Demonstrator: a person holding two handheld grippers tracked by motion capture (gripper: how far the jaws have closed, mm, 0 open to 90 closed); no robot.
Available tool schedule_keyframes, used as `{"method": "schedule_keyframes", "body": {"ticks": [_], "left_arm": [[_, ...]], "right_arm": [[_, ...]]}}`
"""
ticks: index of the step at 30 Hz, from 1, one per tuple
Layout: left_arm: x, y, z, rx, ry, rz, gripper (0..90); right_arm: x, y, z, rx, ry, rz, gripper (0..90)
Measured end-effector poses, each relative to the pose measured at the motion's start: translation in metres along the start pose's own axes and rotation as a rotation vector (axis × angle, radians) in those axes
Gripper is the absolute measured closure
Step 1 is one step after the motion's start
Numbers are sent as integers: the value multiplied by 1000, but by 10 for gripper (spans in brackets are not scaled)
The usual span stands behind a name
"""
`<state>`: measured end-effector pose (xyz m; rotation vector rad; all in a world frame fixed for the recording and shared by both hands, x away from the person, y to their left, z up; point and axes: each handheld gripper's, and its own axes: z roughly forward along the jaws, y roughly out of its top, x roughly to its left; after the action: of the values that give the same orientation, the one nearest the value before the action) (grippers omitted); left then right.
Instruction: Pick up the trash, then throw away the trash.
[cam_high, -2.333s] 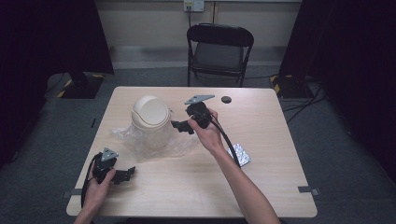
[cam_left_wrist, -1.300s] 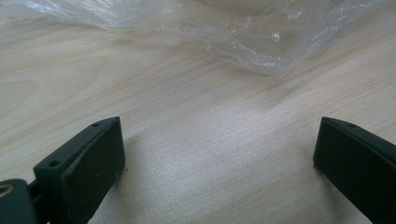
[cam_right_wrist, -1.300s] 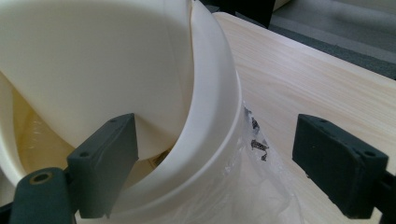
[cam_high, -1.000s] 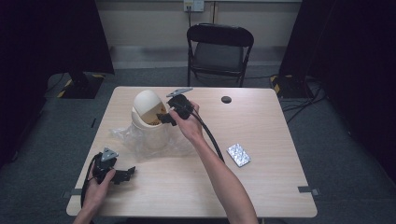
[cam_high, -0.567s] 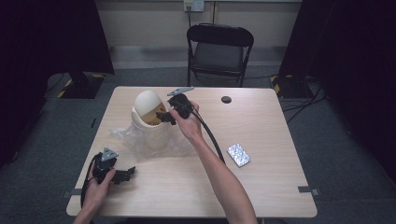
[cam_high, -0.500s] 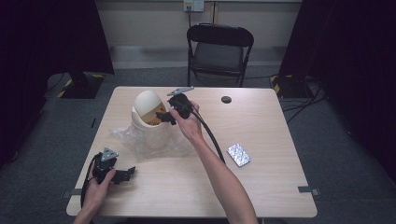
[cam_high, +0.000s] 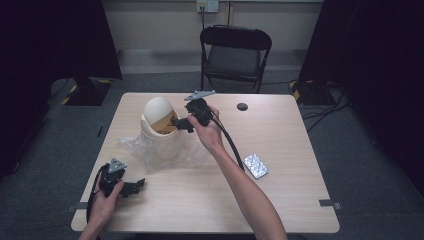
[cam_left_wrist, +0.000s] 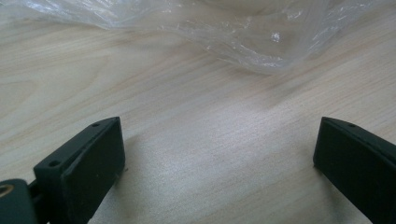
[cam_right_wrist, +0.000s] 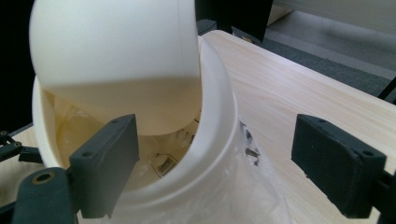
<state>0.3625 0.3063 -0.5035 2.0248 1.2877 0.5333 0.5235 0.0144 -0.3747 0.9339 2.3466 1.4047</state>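
We hold the right gripper (cam_high: 181, 123) at the bin's (cam_high: 159, 131) swing lid (cam_right_wrist: 116, 56), jaws wide and empty. The bin stands on a plastic bag (cam_high: 137, 148). Near the bag, our left gripper (cam_high: 134, 186) rests wide and empty too.

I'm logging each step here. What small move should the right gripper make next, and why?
Probably draw the right gripper back from the bin. Its jaws stand open and hold nothing at the bin's rim, with the swing lid tilted, so whatever it carried looks already dropped inside.
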Motion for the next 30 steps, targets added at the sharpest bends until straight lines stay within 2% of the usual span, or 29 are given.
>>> {"method": "schedule_keyframes", "body": {"ticks": [6,7,12,15,16,19,24,25,28,30], "left_arm": [[0,0,0,0,0,0,14],[0,0,0,0,0,0,15],[0,0,0,0,0,0,15],[0,0,0,0,0,0,15],[0,0,0,0,0,0,15],[0,0,0,0,0,0,15],[0,0,0,0,0,0,14],[0,0,0,0,0,0,14],[0,0,0,0,0,0,15],[0,0,0,0,0,0,14]], "right_arm": [[-6,-4,-25,-10,-13,-9,143],[-8,-6,-33,-12,-17,-7,142],[-17,-15,-47,-2,-38,3,143],[-24,-30,-59,25,-63,-5,152],[-24,-30,-59,25,-63,-5,152],[-33,-45,-74,34,-95,21,158],[-42,-61,-89,48,-133,37,159],[-46,-68,-96,53,-161,51,162],[-49,-75,-103,50,-164,66,161],[-51,-82,-110,63,-176,60,162]]}}
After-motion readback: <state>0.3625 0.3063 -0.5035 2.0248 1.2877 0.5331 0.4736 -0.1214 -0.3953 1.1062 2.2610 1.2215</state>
